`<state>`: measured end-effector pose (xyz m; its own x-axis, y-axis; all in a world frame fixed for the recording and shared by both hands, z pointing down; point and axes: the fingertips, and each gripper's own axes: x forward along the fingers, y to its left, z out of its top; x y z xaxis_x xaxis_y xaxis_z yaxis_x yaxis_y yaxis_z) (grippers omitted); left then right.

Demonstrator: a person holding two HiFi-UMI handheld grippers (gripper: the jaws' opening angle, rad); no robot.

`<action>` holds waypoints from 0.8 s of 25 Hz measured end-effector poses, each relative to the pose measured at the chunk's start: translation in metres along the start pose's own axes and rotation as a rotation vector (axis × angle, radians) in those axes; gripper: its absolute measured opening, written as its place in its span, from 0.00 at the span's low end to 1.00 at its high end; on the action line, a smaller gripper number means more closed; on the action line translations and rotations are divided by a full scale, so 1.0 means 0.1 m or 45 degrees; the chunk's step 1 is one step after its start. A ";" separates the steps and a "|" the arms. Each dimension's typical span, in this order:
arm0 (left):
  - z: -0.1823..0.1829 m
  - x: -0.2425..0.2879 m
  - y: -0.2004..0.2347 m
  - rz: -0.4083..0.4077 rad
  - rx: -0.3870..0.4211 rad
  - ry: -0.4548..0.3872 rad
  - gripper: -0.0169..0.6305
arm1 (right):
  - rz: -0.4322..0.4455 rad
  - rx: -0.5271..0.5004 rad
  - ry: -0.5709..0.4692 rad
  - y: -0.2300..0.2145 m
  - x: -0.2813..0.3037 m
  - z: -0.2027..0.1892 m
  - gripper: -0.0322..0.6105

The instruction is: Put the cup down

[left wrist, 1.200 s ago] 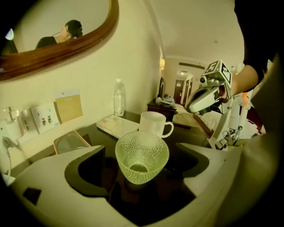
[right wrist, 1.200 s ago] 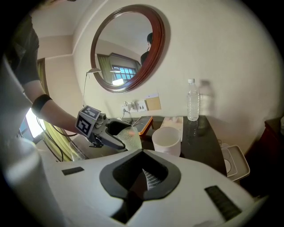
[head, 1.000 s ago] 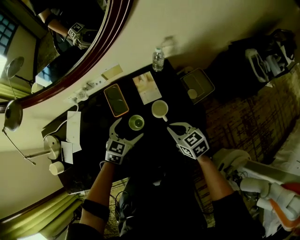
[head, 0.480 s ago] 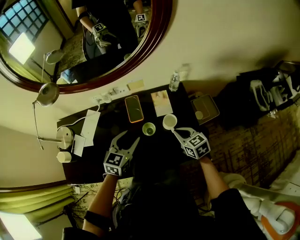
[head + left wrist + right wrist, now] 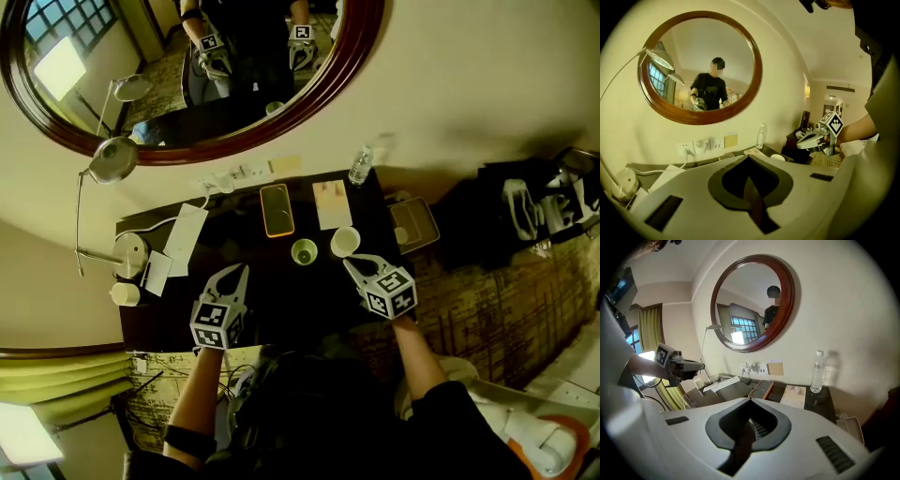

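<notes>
Standing upright on the dark worktop [image 5: 281, 305], the green cup [image 5: 303, 252] is already down. It sits just on the person's side of the phone [image 5: 277, 209] and a little to the phone's right. Nothing is holding it.

The left hand-held gripper [image 5: 237, 276] hangs on the person's side of the phone too, but to the phone's left and apart from the green cup. Its tip points up toward the phone, so the cup lies ahead of it and off to its right. Its jaws have just been closing and are now pressed together with nothing between them.

The right hand-held gripper [image 5: 352, 266] is closed too and holds nothing. Its tip is just beside a white cup [image 5: 345, 242], which stands farther right of the phone than the green cup. I cannot tell if they touch.

The green cup is round, so it has no long side to line up with. It stands between the two tips, and the right one looks a bit nearer.

I think the job is done, and the hands only need to back away. The dark space on the person's side of the phone is bare, so there is room. The right hand should mind the white cup, which is close to the worktop's right edge.
</notes>
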<state>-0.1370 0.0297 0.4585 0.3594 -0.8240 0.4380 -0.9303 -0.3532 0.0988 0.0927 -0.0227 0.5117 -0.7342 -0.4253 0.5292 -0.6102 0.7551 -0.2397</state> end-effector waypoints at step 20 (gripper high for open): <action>-0.09 -0.26 0.01 0.060 0.020 -0.020 0.03 | 0.041 -0.026 0.031 0.16 0.03 -0.13 0.06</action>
<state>-0.1475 0.0544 0.4550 0.3161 -0.8469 0.4277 -0.9451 -0.3204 0.0641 0.0850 -0.0055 0.5202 -0.7458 -0.3882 0.5414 -0.5798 0.7784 -0.2406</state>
